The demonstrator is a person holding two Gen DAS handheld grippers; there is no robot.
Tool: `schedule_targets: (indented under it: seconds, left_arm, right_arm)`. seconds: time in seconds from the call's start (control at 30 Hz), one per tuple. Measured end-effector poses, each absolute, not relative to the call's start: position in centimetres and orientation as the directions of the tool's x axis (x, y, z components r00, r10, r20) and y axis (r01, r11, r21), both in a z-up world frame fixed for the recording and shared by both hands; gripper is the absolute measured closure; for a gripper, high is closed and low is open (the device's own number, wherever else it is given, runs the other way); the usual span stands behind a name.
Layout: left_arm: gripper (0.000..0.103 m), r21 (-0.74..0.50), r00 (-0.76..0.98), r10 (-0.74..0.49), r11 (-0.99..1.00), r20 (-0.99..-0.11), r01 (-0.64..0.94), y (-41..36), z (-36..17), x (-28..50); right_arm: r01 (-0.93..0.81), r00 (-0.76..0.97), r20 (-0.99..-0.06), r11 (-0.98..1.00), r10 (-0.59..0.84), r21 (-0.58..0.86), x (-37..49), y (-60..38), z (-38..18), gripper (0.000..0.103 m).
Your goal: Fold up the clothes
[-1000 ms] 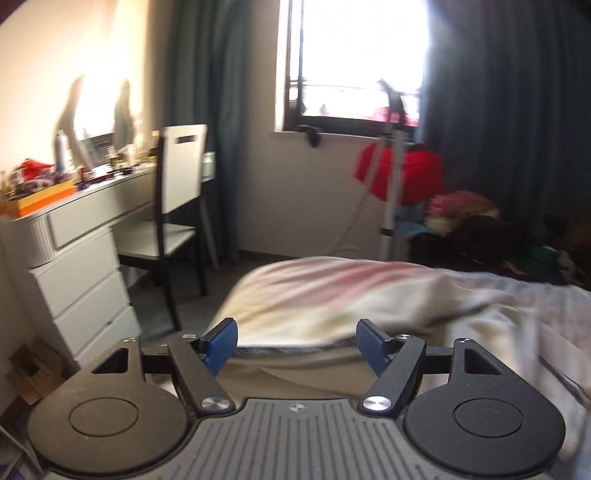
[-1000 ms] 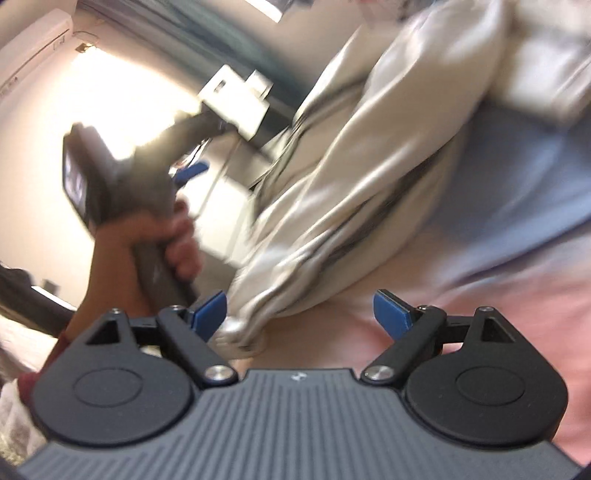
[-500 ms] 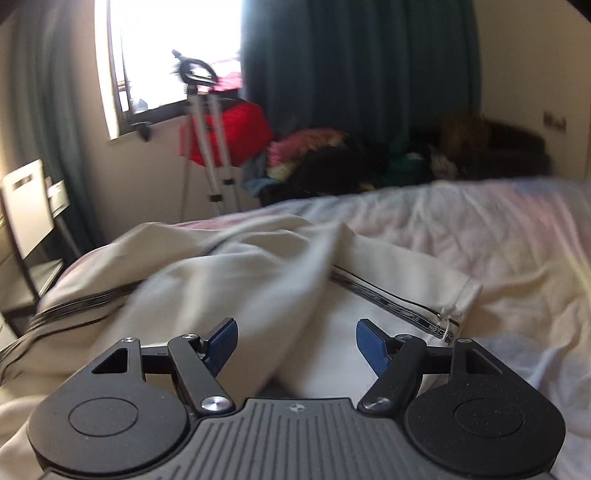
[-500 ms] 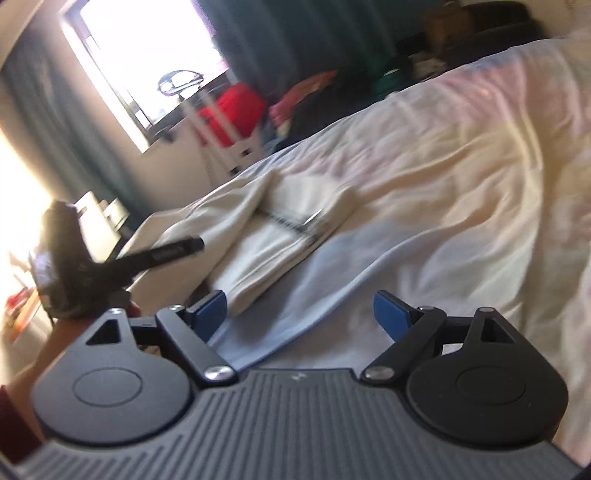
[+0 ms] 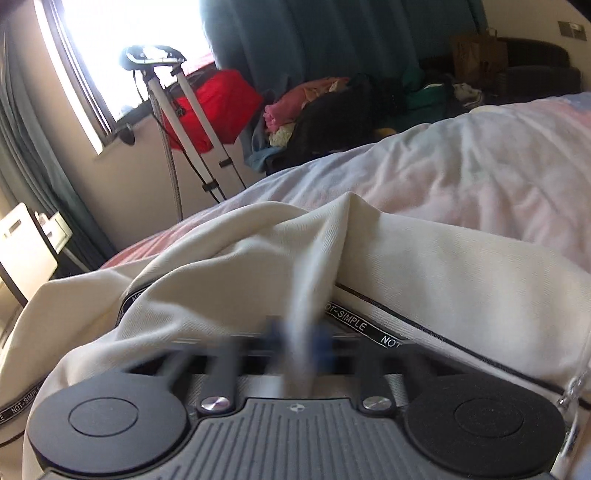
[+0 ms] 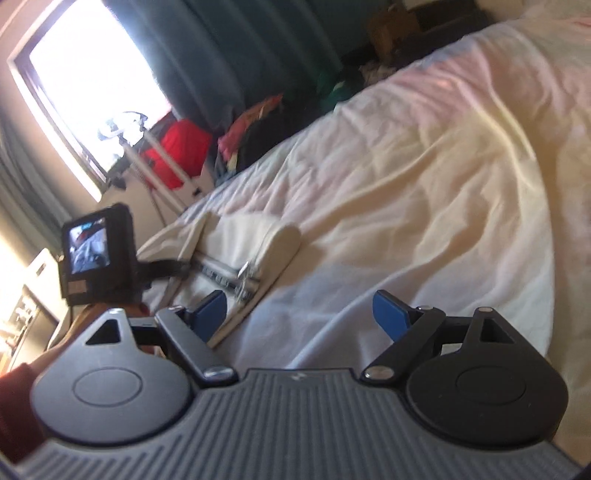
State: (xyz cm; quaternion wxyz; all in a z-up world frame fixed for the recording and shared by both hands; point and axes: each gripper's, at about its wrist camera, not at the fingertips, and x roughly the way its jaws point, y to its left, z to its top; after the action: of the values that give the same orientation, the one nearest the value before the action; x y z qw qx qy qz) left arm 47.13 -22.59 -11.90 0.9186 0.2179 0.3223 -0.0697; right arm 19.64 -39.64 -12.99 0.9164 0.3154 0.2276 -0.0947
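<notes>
A cream garment (image 5: 424, 266) with black "NOT-SIMPLE" tape trim lies rumpled on the bed's pale sheet (image 5: 480, 166). My left gripper (image 5: 299, 339), blurred by motion, is shut with a raised fold of the cream cloth pinched between its blue pads. In the right wrist view the same garment (image 6: 258, 240) lies at the left on the sheet (image 6: 424, 184), with its zipper end near my right gripper's left finger. My right gripper (image 6: 301, 317) is open just above the sheet, nothing between its fingers. The left hand-held unit (image 6: 96, 251) shows beside the garment, held by a hand.
Beyond the bed's far edge stand a white tripod stand (image 5: 184, 110), a red bag (image 5: 218, 103) and a pile of clothes (image 5: 332, 110) under dark curtains (image 5: 332, 33). A white chair (image 5: 22, 240) is at the left. The sheet stretches wide to the right.
My left gripper dropped onto the cream garment and went from open to shut on a fold. My right gripper swung round toward the bed and lower, staying open.
</notes>
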Motion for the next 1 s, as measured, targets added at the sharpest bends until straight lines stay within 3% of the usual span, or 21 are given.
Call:
schedule_targets:
  seconds: [0.3,0.53,0.63,0.77,0.87,1.0]
  left_arm:
    - [0.1,0.291,0.84,-0.109,0.908,-0.532,0.302,-18.6,-2.2,36.4]
    - [0.1,0.172,0.863,-0.22,0.929,-0.455,0.328,-10.4,3.4,21.5]
    - [0.1,0.135,0.87,-0.246,0.934,-0.426,0.331,-7.1,2.7,15.1]
    - [0.1,0.052,0.871,-0.246,0.954,-0.426,0.295,-3.9,-0.8,9.3]
    - [0.1,-0.093,0.86,-0.268,0.963,-0.434,0.253,-1.4,-2.2,7.7]
    - [0.1,-0.192,0.866,-0.284,0.956,-0.411,0.223,1.0,-2.0,7.0]
  right_arm:
    - [0.273,0.918,-0.391,0.821,-0.066,0.501,17.2,-38.1,-11.3,0.015]
    - [0.096,0.971,-0.233,0.803,0.055,0.588,13.2,-37.6,-9.0,0.014]
    - [-0.014,0.962,-0.195,0.746,0.192,0.666,12.0,-37.3,-9.0,0.014]
    - [-0.067,0.862,-0.203,0.503,0.464,0.862,12.4,-37.2,-12.1,0.014]
    - [-0.041,0.811,-0.195,0.385,0.552,0.922,13.2,-37.0,-13.9,0.014]
    - [-0.01,0.801,-0.184,0.319,0.57,0.948,14.5,-36.6,-15.1,0.014]
